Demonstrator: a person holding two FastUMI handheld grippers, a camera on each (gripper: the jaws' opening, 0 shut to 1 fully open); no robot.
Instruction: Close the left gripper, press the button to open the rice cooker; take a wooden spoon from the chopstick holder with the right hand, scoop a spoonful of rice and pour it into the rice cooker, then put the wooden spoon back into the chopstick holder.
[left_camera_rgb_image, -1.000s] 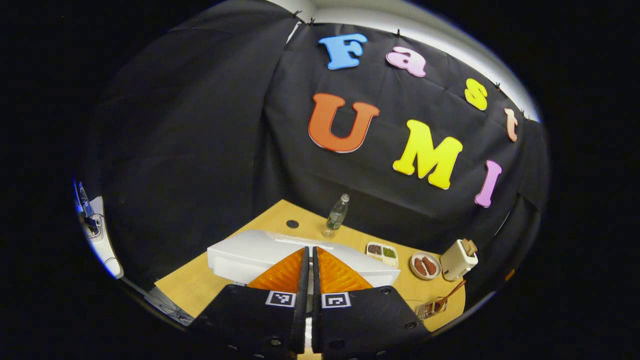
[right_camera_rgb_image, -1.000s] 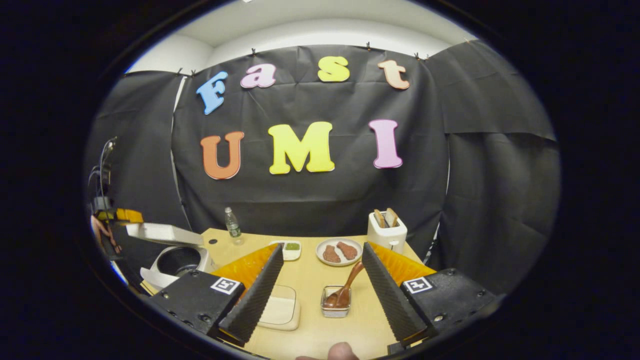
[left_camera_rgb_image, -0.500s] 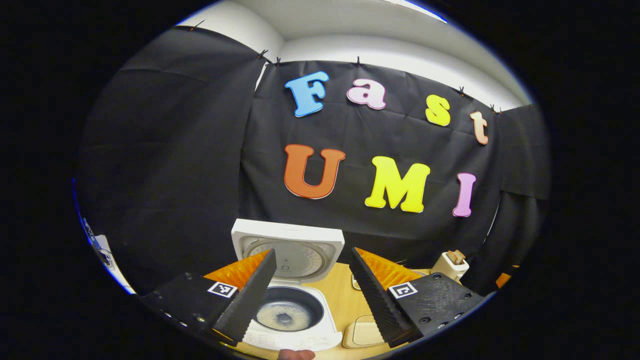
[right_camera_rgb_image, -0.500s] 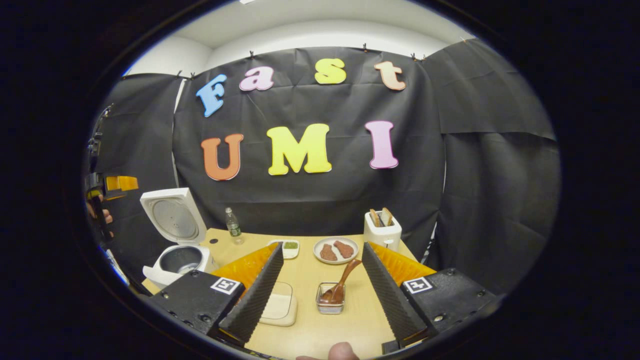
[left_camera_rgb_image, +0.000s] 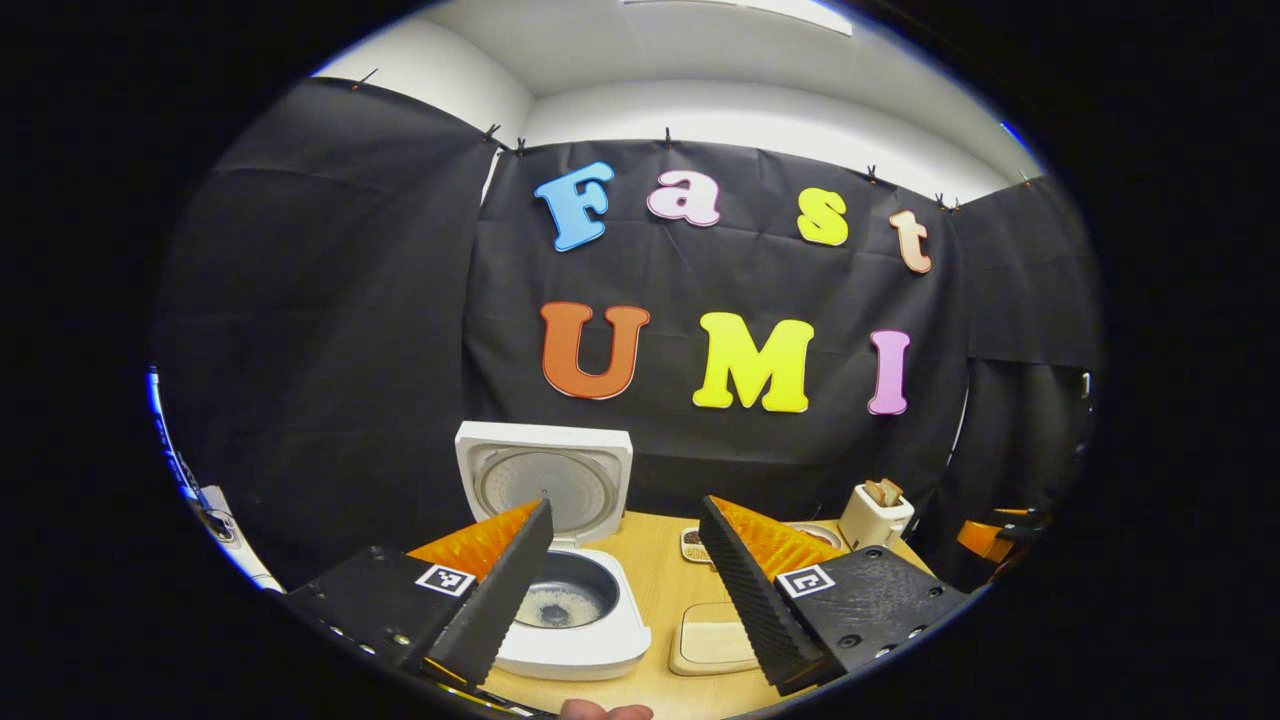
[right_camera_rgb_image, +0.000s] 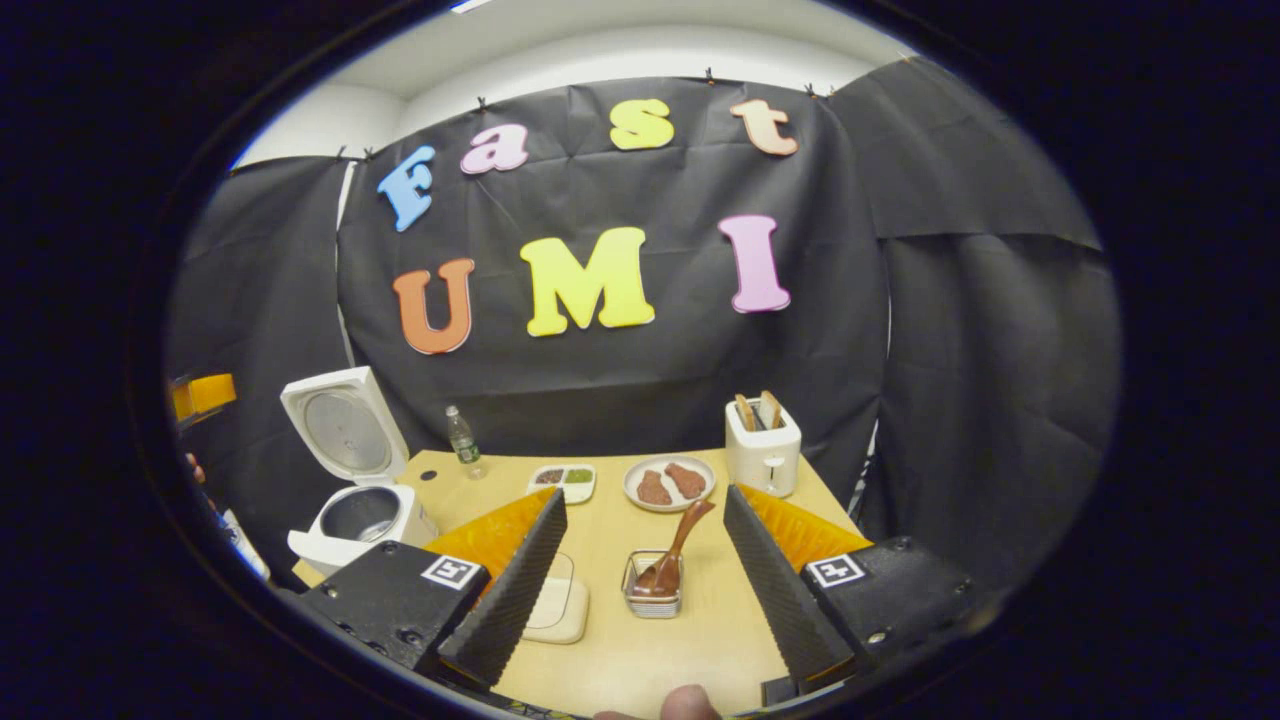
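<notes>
The white rice cooker (left_camera_rgb_image: 590, 640) stands open with its lid (left_camera_rgb_image: 545, 480) upright and some rice in the pot. My left gripper (left_camera_rgb_image: 625, 505) is open and hangs back from the cooker, holding nothing. In the right gripper view the cooker (right_camera_rgb_image: 365, 515) sits at the table's left end. A brown wooden spoon (right_camera_rgb_image: 680, 545) leans in a small clear chopstick holder (right_camera_rgb_image: 652, 592) at mid-table. My right gripper (right_camera_rgb_image: 645, 495) is open just short of the spoon and not touching it. A shallow cream dish (right_camera_rgb_image: 558, 610) lies left of the holder.
Along the back of the wooden table (right_camera_rgb_image: 640, 650) stand a water bottle (right_camera_rgb_image: 461, 438), a divided sauce dish (right_camera_rgb_image: 563, 480), a plate with two brown pieces (right_camera_rgb_image: 668, 482) and a white toaster (right_camera_rgb_image: 762, 445). Black cloth walls enclose the table.
The left gripper was shut against the closed cooker lid; the lid has swung up, and the gripper has opened and drawn back. The right gripper has shifted slightly; the spoon stays in its holder.
</notes>
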